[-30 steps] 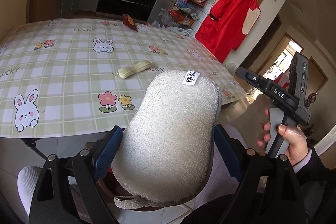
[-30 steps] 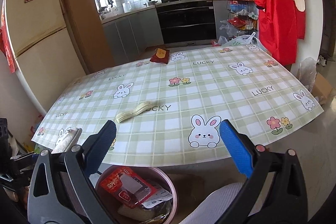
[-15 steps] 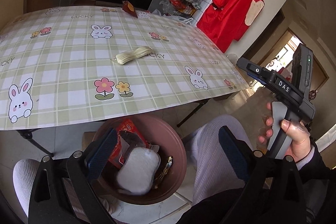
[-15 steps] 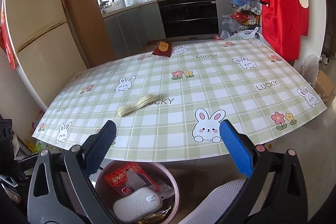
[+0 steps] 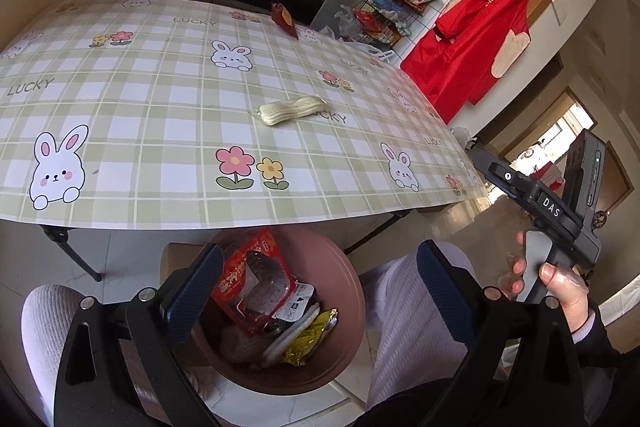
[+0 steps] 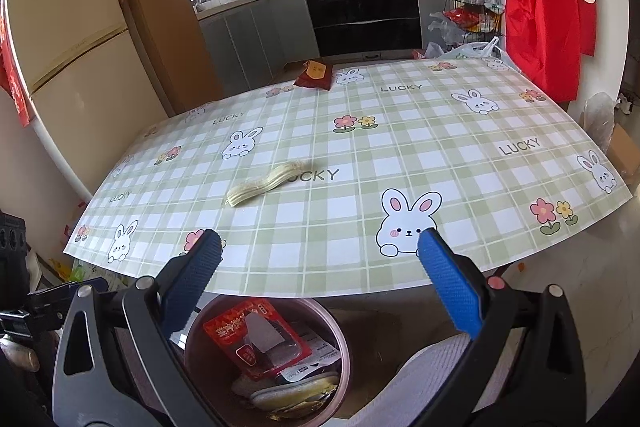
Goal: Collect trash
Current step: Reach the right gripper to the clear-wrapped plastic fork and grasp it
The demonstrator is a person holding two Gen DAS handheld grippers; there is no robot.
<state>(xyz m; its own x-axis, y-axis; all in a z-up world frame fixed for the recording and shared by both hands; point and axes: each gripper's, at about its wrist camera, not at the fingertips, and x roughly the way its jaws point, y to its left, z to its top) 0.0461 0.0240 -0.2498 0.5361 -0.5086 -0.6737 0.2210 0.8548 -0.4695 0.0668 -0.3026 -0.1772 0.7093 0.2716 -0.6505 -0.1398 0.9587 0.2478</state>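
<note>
Tabletop [image 6: 440,155] w/ green plaid bunny cloth: near edge overhangs just above the pink bin [image 5: 344,311], which sits on the floor betw. the person's knees. Cream bundle [image 6: 266,179] lies near the middle of the tabletop, well apart from every edge; red packet [image 6: 314,75] sits at the far edge. Bin holds a red wrapper [image 5: 250,281], white pad and yellow foil. Left gripper [image 5: 316,291] hangs over the bin, jaws spread wide, nothing betw. them. Right gripper [image 6: 318,281] is level w/ the near edge, aimed across the tabletop, jaws spread, empty; right hand [image 5: 560,287] grips its handle.
</note>
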